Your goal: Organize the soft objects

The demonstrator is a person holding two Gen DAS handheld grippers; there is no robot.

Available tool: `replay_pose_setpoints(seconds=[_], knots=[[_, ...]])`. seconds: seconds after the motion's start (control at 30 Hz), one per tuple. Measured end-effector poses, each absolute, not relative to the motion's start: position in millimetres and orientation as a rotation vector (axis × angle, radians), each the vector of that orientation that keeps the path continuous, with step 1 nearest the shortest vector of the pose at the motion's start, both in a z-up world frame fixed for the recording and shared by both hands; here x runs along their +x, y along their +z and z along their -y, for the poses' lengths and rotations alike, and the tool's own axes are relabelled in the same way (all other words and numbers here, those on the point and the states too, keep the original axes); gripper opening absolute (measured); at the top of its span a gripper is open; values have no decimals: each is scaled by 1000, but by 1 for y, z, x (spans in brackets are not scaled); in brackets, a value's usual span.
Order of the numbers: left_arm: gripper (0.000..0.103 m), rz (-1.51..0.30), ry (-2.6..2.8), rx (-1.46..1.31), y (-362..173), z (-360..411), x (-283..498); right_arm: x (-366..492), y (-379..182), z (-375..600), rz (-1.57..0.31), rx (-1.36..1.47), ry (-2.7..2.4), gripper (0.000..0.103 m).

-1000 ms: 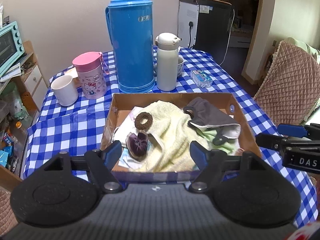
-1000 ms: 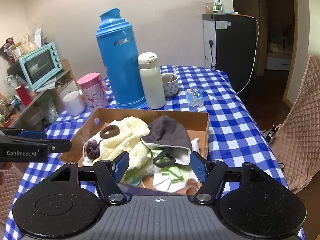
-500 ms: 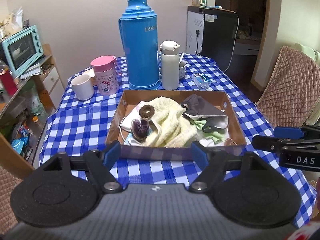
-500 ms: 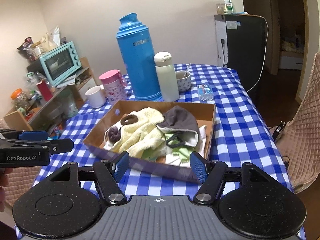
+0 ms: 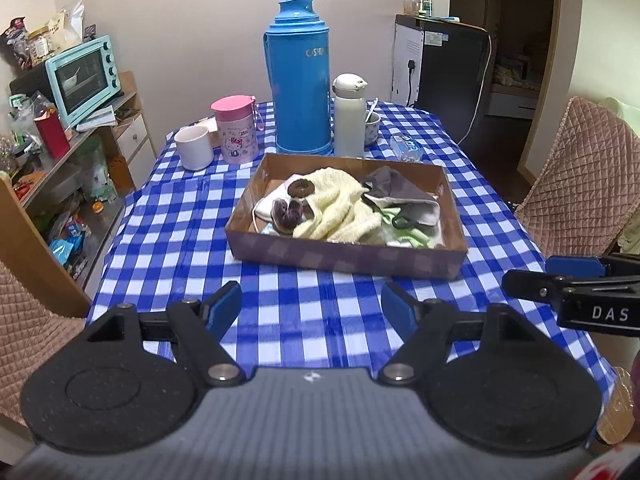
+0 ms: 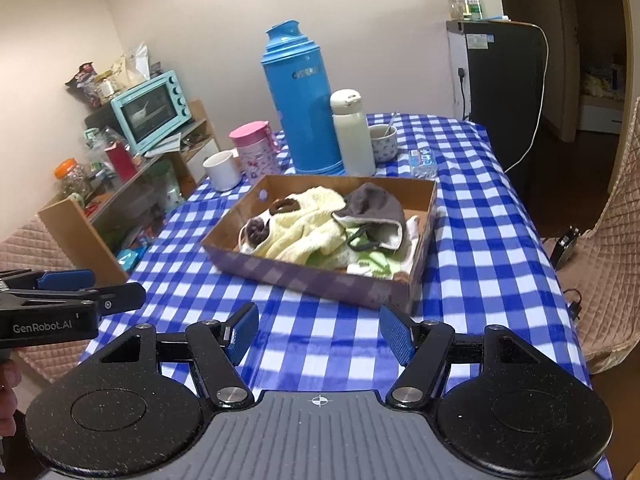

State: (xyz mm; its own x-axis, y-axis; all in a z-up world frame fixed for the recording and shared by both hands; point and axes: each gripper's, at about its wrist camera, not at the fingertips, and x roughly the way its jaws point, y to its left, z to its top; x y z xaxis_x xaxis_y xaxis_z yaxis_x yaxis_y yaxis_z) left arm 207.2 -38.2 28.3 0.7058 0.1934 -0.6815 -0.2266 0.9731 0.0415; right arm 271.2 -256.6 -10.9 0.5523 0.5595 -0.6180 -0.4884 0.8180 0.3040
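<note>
Checked table [image 5: 180, 220] — heaped cardboard box [image 5: 344, 258]

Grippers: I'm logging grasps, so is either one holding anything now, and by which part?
Nothing is held. The left gripper and right gripper are open, short of the cardboard tray of soft items.

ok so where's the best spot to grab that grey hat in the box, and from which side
Probably the grey hat is best pinched at its rounded crown, the highest bulge, coming down from above with the right gripper, which is open. The hat lies draped on the yellow towel toward the right of the cardboard box, whose walls block a sideways approach.
</note>
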Motion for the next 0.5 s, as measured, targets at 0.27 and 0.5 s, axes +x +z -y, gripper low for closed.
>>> replay_pose_setpoints(seconds=[0.27,0.5], knots=[[75,-764,220,-58,28,37,164,232,-12,254,-799,108,625,67],[75,-791,182,-55,27,26,127,192,-11,243,-824,112,597,67]])
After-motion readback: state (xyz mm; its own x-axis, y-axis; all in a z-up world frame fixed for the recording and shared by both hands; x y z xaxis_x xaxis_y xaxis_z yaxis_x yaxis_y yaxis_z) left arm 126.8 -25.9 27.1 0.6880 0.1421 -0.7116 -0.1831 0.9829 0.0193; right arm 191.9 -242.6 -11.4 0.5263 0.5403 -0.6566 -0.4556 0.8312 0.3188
